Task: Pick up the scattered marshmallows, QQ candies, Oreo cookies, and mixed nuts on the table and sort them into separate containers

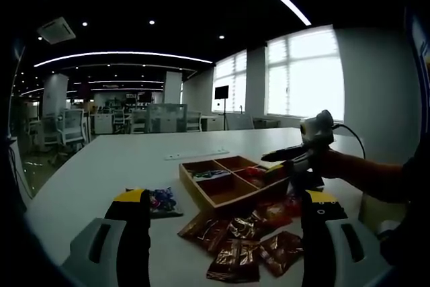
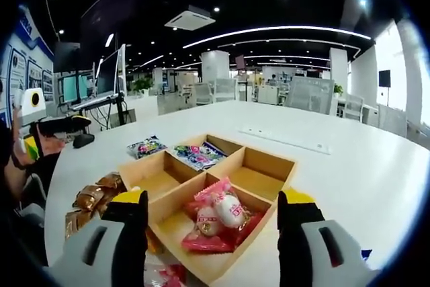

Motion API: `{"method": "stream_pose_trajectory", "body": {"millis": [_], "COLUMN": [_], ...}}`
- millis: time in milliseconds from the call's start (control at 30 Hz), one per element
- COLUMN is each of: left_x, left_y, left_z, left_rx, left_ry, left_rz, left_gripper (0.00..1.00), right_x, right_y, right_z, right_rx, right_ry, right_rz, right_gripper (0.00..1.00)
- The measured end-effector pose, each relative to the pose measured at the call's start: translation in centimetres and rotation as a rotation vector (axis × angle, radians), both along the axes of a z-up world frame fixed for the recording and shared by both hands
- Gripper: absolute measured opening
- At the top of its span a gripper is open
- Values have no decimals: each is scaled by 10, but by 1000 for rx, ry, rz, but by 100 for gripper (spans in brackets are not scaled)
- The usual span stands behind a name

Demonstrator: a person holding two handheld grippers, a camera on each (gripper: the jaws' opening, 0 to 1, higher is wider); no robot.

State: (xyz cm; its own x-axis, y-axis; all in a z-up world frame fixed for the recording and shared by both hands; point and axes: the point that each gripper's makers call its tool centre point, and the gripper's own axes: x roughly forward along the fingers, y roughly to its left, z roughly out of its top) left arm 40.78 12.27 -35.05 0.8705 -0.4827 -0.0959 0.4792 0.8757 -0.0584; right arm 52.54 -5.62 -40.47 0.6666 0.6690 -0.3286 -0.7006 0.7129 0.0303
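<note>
Hovering over a wooden tray (image 2: 272, 159), the right gripper (image 2: 212, 208) gapes wide, empty, above pink packets (image 2: 218, 223); next, reach low for brown packets (image 1: 245, 247) nearby.

My left gripper (image 1: 225, 230) has black jaws with yellow tips on pale grey bodies; my right gripper (image 2: 213, 223) matches, and a black cable trails from it in the left gripper view

Packets (image 2: 216, 216) in tray (image 2: 282, 167) (near compartment)
</note>
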Motion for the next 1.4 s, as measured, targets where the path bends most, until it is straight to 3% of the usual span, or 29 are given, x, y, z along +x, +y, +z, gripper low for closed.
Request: {"method": "stream_pose_trajectory", "body": {"millis": [733,1233,1400], "left_x": [1,-1,-2], "left_y": [1,2,1], "left_z": [-2,0,0], "left_rx": [0,2,5], "left_ry": [3,-1,0], "left_rz": [8,12,12], "left_gripper": [97,97,97], "right_x": [-6,-30,-36], "right_y": [-12,-24,-30], "right_z": [0,5,3], "right_rx": [-9,7,-30], "right_ry": [-15,-34,-56], "right_rz": [-1,-1,-6], "right_gripper": [76,75,75]}}
